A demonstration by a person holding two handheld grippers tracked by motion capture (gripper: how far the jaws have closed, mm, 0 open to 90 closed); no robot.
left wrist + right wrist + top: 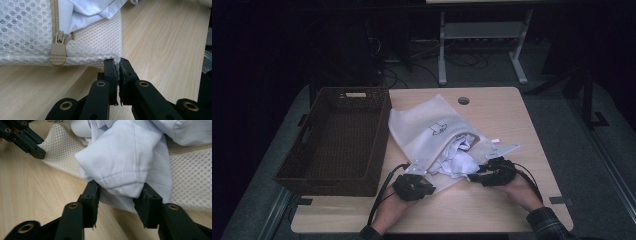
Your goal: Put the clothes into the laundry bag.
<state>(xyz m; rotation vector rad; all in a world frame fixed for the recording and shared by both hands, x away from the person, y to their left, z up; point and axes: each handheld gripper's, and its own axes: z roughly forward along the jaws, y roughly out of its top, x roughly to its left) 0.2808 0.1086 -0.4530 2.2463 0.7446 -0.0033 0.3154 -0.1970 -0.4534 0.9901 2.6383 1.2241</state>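
A white mesh laundry bag [427, 127] lies on the wooden table [492, 205] with its zipped mouth toward me. A white garment [458, 157] spills out of that mouth. My left gripper [428, 187] is shut on the bag's near corner [113, 56], just right of the beige zipper pull [58, 51]. My right gripper [473, 176] stands open, its jaws on either side of a stitched fold of the garment [122, 162] without squeezing it. In the right gripper view the left gripper [37, 151] holds the mesh at the upper left.
A dark wicker basket [337, 140], nothing in it, stands at the table's left, touching the bag's far edge. A cable hole [463, 100] is near the back edge. Bare wood lies to the right and in front of my hands.
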